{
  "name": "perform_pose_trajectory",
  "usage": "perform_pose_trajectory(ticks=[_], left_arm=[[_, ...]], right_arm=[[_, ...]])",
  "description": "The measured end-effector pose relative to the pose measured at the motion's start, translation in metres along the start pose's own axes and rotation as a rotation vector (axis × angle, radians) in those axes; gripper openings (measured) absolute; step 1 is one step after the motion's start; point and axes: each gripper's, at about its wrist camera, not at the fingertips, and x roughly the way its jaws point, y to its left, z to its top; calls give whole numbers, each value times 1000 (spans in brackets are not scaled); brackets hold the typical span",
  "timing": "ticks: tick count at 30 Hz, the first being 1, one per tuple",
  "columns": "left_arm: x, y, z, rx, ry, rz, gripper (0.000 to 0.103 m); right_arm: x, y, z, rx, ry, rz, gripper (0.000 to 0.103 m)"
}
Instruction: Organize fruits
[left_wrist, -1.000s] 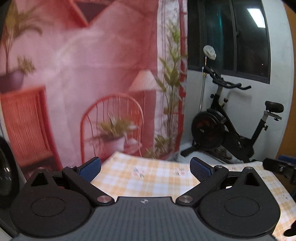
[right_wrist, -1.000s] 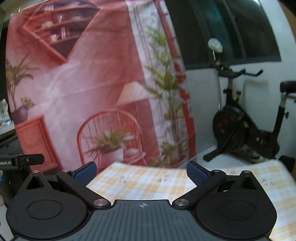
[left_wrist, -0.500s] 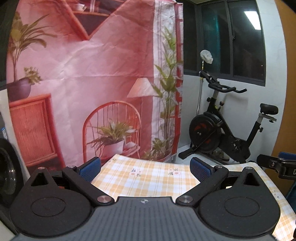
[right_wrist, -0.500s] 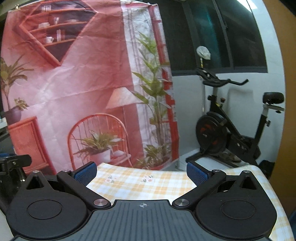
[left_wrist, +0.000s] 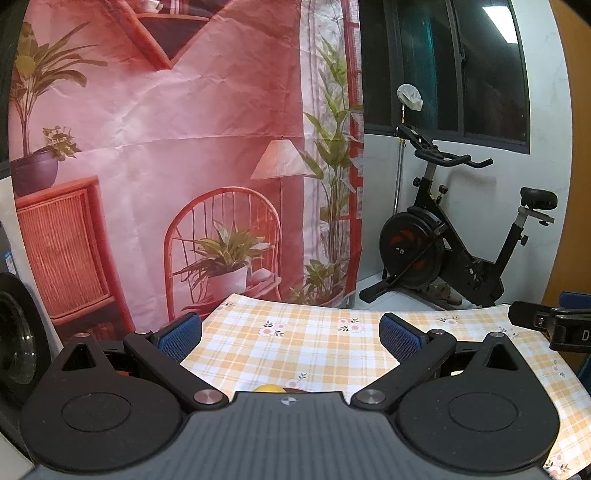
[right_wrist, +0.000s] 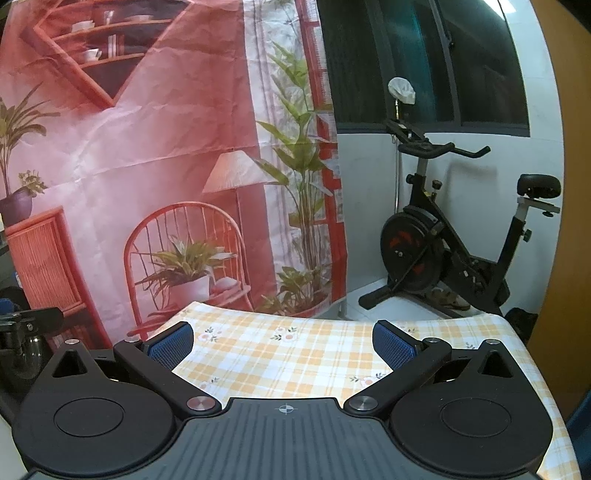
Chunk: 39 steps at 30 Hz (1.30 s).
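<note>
Ahead of you a yellow-and-white checked tablecloth (left_wrist: 295, 350) covers the table, with a pink printed backdrop (left_wrist: 184, 129) behind. In your left view, the left gripper (left_wrist: 291, 335) gapes wide, empty — a yellow fruit (left_wrist: 269, 388) peeks just over its body. In your right view, the right gripper (right_wrist: 282, 342) is spread wide too, holding nothing.

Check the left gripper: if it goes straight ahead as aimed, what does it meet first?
Probably nothing nearby: the open left gripper points over the checked tablecloth, so the printed backdrop looks first. Depth is unclear.
</note>
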Motion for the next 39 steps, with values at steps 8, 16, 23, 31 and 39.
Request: perform_pose_trajectory(ticks=[8, 16, 23, 31, 39], left_arm=[[3, -1, 0, -2, 8, 7, 103], [4, -2, 0, -5, 13, 11, 103], [3, -2, -1, -4, 10, 12, 103], [1, -3, -1, -4, 5, 17, 103], [0, -1, 0, -9, -4, 26, 103]], right_arm=[[5, 2, -2, 2, 18, 4, 103], [5, 1, -4, 3, 18, -4, 103], [6, -1, -4, -2, 14, -4, 103], [5, -1, -4, 1, 16, -8, 103], [5, -1, -6, -2, 22, -9, 103]])
